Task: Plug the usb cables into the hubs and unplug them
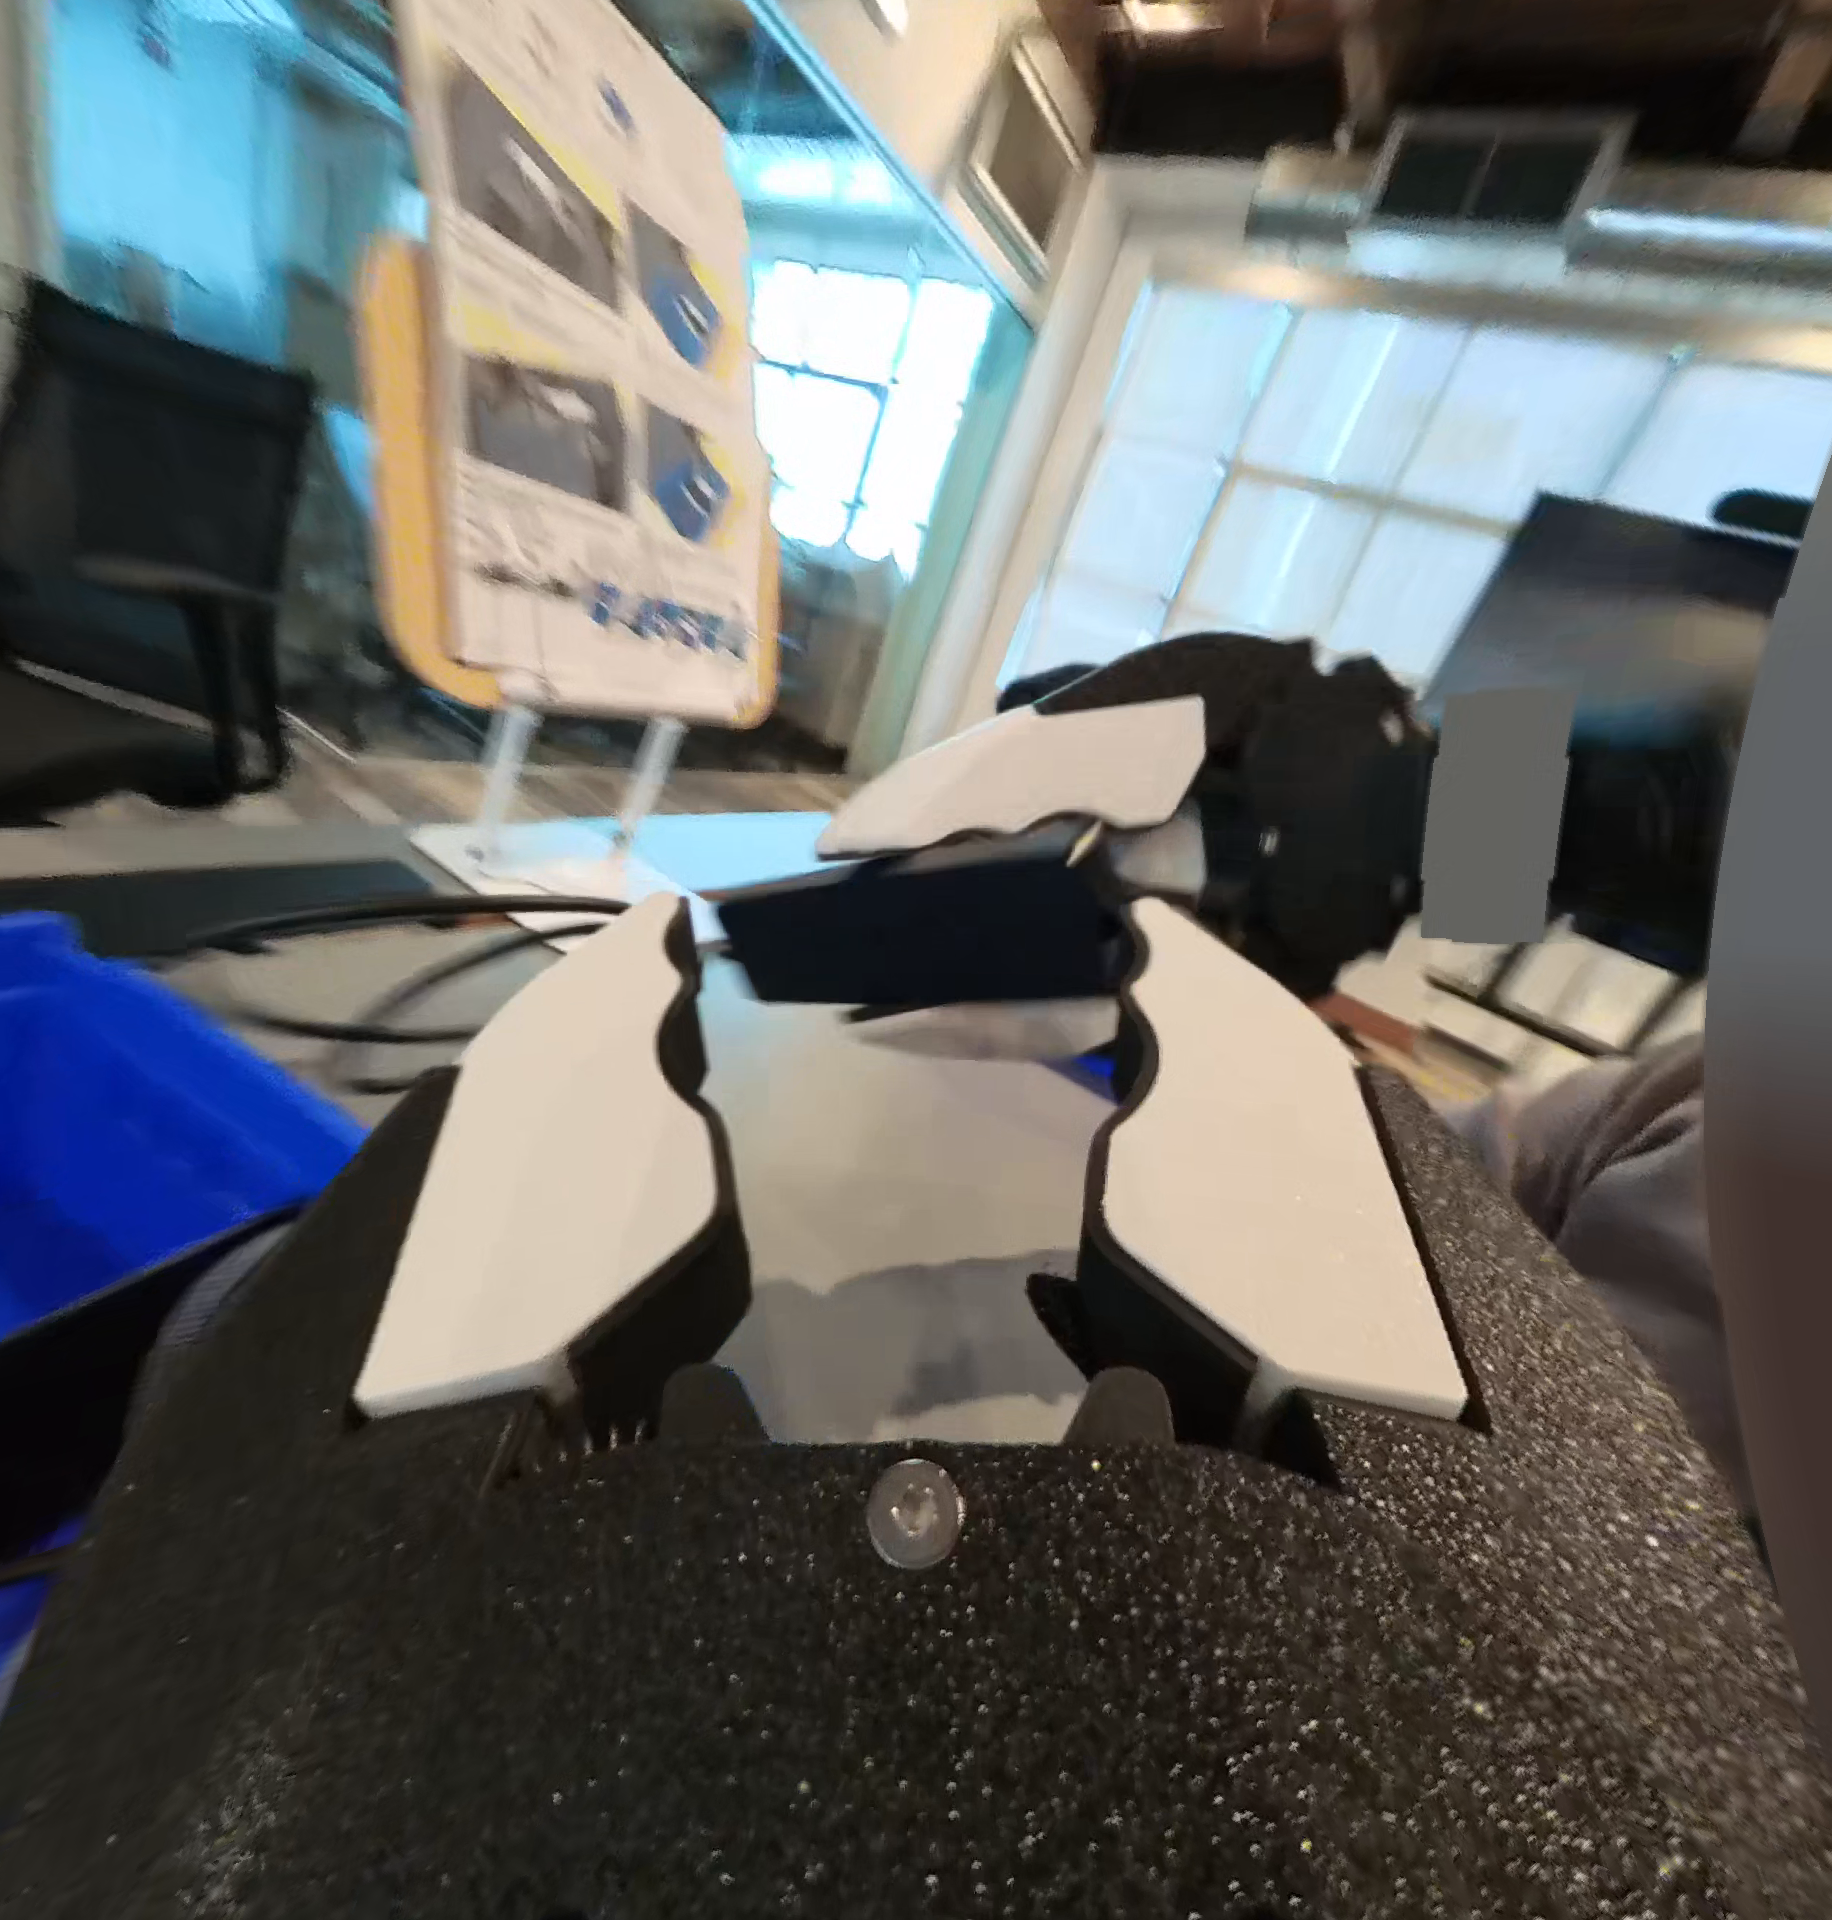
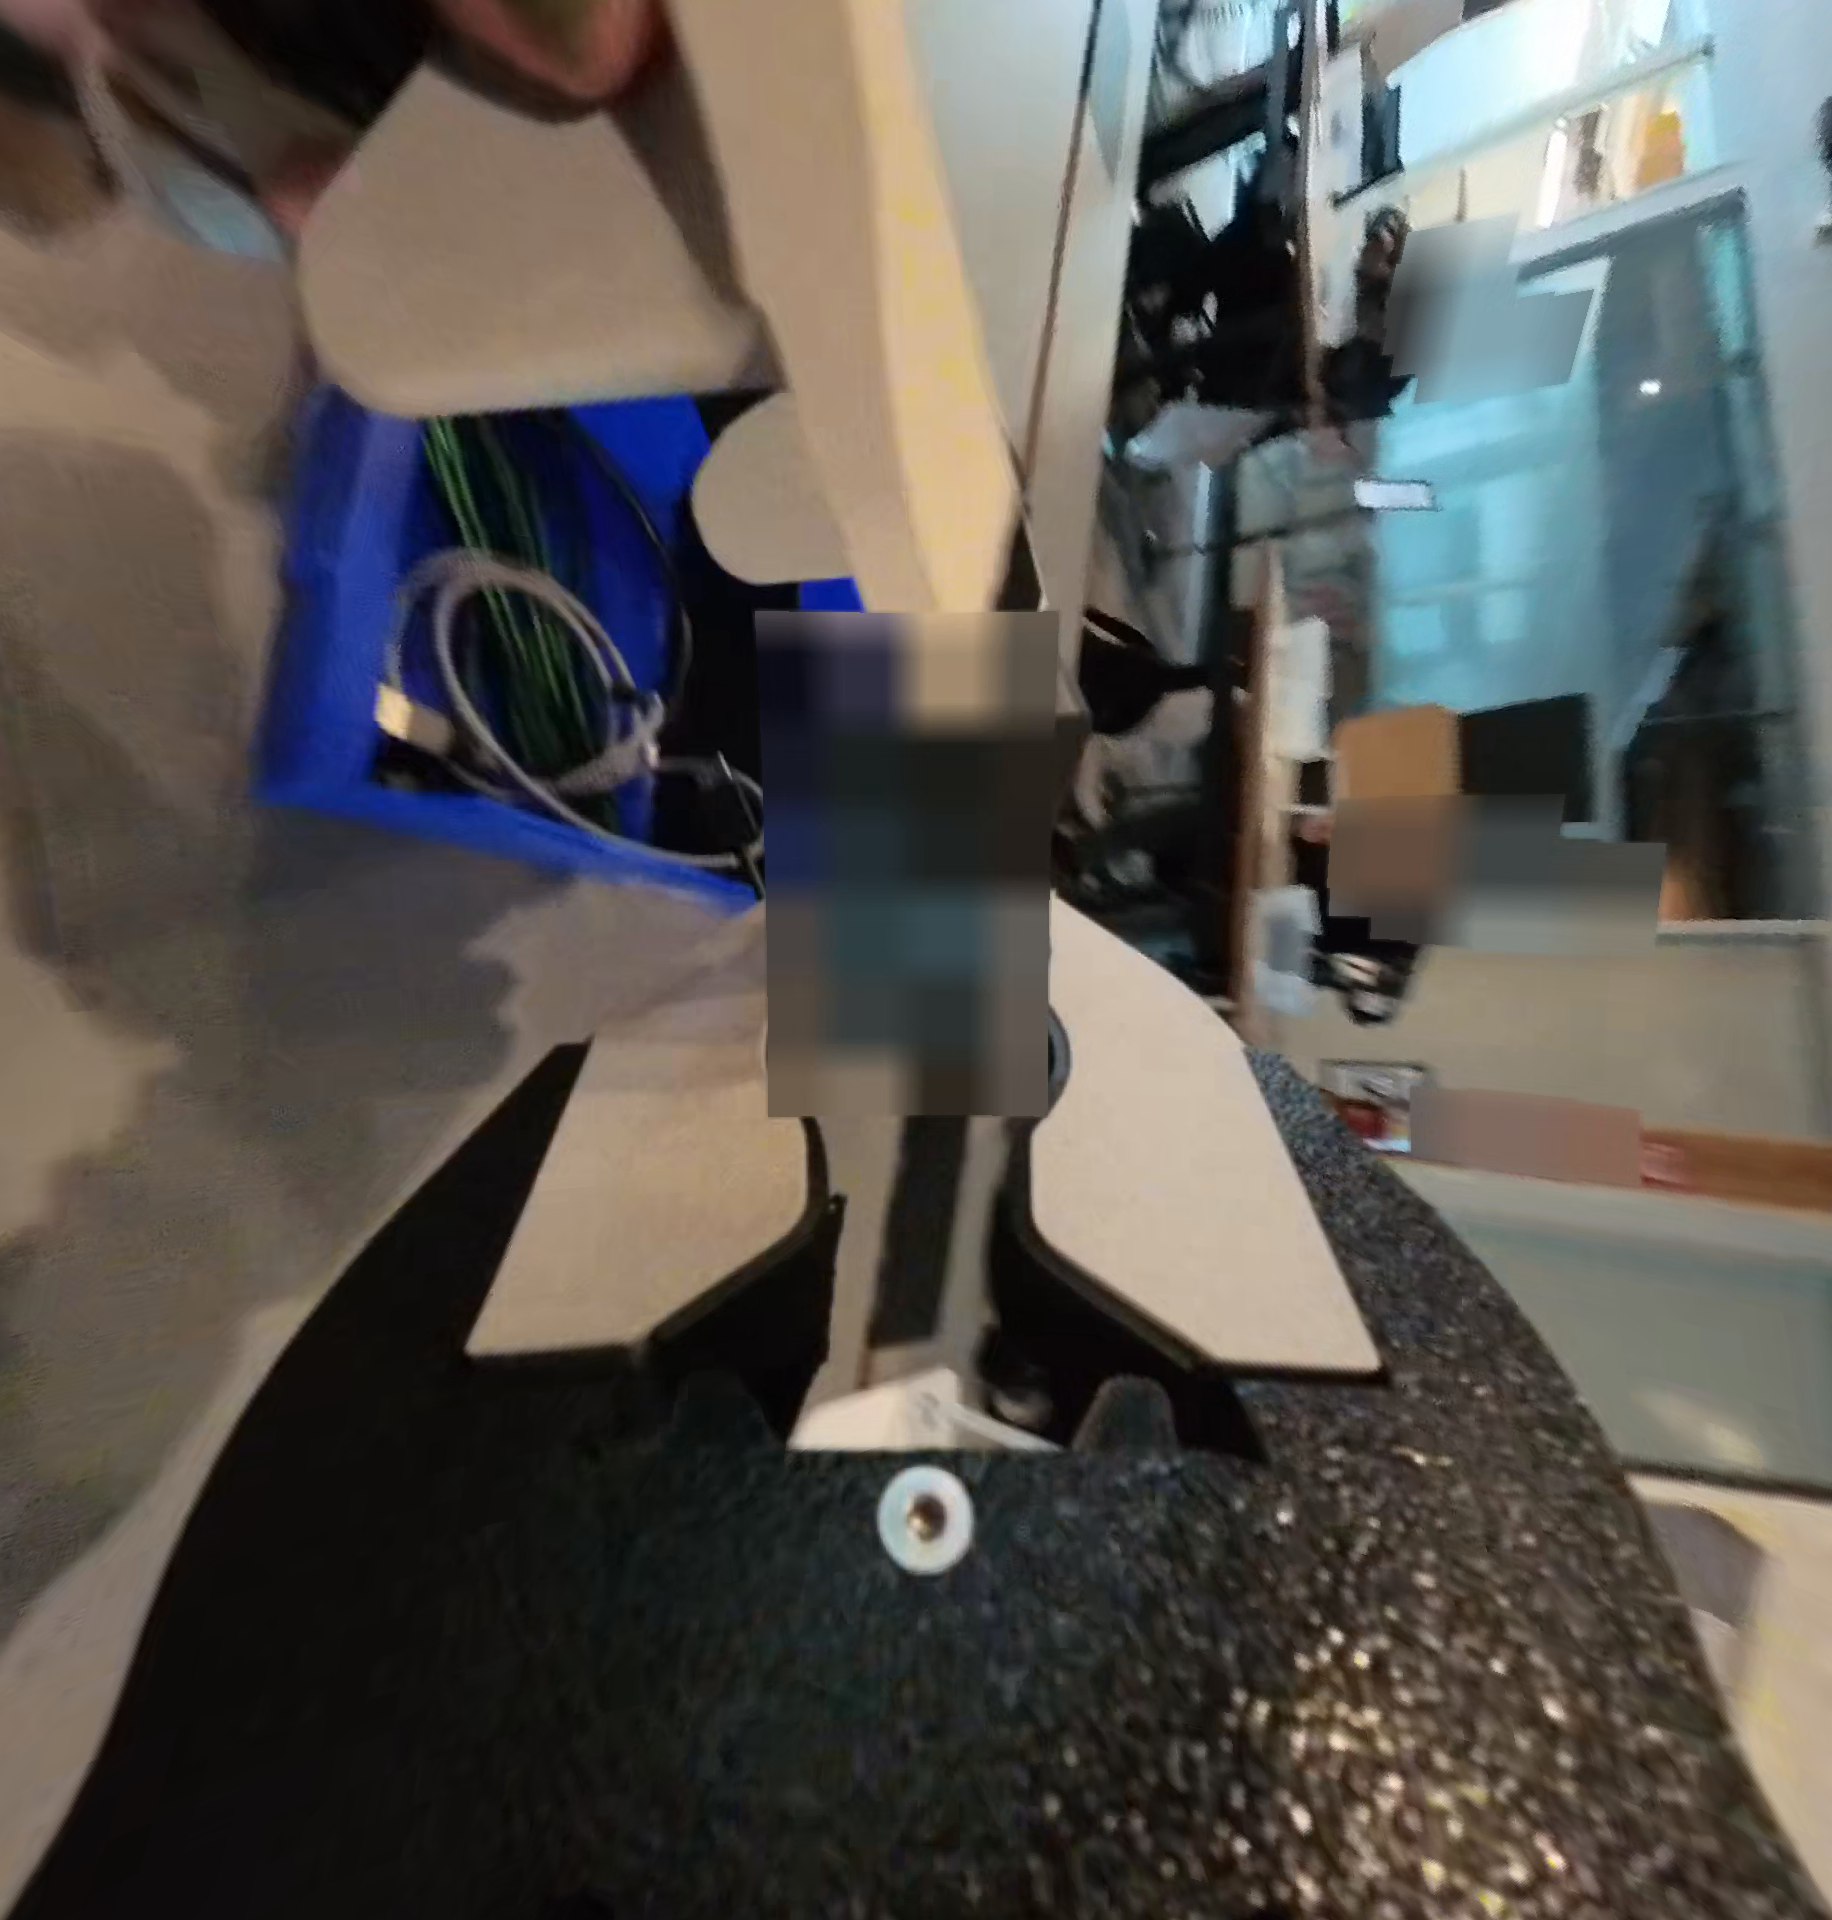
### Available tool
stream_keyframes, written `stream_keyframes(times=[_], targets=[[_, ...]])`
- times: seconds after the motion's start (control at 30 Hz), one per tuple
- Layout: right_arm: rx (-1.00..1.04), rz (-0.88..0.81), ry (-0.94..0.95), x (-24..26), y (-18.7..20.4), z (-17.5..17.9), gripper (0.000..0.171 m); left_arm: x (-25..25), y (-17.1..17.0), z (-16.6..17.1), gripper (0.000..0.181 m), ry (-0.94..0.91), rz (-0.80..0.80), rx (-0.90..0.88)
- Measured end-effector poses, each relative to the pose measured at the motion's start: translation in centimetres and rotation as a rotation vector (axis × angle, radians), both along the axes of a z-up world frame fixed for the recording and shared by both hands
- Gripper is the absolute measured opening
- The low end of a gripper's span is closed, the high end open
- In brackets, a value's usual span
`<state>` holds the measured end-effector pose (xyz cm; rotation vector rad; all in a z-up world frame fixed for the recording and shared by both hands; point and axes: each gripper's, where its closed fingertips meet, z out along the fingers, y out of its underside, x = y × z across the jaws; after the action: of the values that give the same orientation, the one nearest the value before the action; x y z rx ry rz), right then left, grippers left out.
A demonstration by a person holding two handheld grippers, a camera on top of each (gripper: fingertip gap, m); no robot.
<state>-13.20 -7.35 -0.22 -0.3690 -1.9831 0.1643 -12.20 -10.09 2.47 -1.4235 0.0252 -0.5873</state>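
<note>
In the left wrist view my left gripper is open, its white fingers spread wide. A black box-shaped hub sits between its fingertips, above the table. My right gripper comes in from the right and is shut on the hub, one white finger above it and one below. In the right wrist view the right gripper's fingertips lie under a blurred patch, with a dark strip between its fingers. The left gripper's fingers show large at the top. A grey braided usb cable with a silver plug lies in the blue bin.
The blue bin stands at my left and also holds green and black cables. Black cables run over the grey table. A sign on a stand stands behind, and a black chair at the far left. A person's sleeve is at the right.
</note>
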Motion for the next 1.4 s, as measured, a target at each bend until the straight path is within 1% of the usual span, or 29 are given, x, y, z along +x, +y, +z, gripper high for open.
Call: stream_keyframes(times=[0.1,0.2,0.23,0.3,0.37,0.4,0.53,0.63,0.73,0.8,0.9,0.97,1.07,1.13,1.3,1.4], targets=[[0.203,-0.073,0.045,0.4,0.5,-0.5,0.034,1.7,0.9,-0.8,0.072,0.021,-0.024,-0.050],[0.292,-0.127,0.094,0.8,1.1,-0.5,0.034,2.4,1.4,-1.9,0.071,0.073,-0.012,-0.106],[0.311,-0.141,0.112,0.9,1.2,-0.4,0.035,2.5,1.6,-2.1,0.068,0.090,-0.001,-0.117],[0.349,-0.157,0.139,1.2,1.4,-0.3,0.035,3.2,1.7,-2.3,0.058,0.114,-0.016,-0.124],[0.372,-0.175,0.153,1.4,1.8,-0.3,0.035,3.8,1.6,-2.4,0.037,0.131,-0.035,-0.125],[0.375,-0.177,0.156,1.5,2.0,-0.4,0.035,3.8,1.7,-2.6,0.035,0.151,-0.021,-0.131],[0.392,-0.173,0.173,1.8,2.7,-0.8,0.034,3.2,2.0,-3.2,0.022,0.244,0.037,-0.151],[0.370,-0.136,0.213,2.0,2.7,-0.7,0.035,2.4,2.0,-3.5,0.013,0.310,0.087,-0.149],[0.413,-0.063,0.274,2.2,2.3,-0.5,0.035,2.3,1.9,-3.5,0.011,0.351,0.070,-0.129],[0.428,-0.020,0.270,2.6,2.2,-0.7,0.036,2.4,1.9,-3.7,0.011,0.403,0.072,-0.119],[0.361,-0.014,0.255,3.5,3.0,-0.2,0.053,1.9,2.0,-4.2,0.011,0.520,0.115,-0.113],[0.240,-0.001,0.222,4.1,3.4,0.0,0.058,1.9,2.1,-4.5,0.011,0.584,0.120,-0.110],[-0.040,0.095,0.096,4.9,2.1,-0.8,0.049,2.6,2.1,-5.2,0.011,0.705,0.091,-0.094],[-0.176,0.127,-0.007,5.3,1.6,-1.6,0.043,3.1,2.0,-5.7,0.011,0.800,0.078,-0.086],[-0.316,0.147,-0.191,5.7,0.8,-3.8,0.033,4.3,1.9,-7.2,0.011,0.937,0.019,-0.103],[-0.305,0.138,-0.264,5.7,0.3,-5.0,0.024,4.8,1.9,-8.0,0.011,0.986,-0.009,-0.123]])
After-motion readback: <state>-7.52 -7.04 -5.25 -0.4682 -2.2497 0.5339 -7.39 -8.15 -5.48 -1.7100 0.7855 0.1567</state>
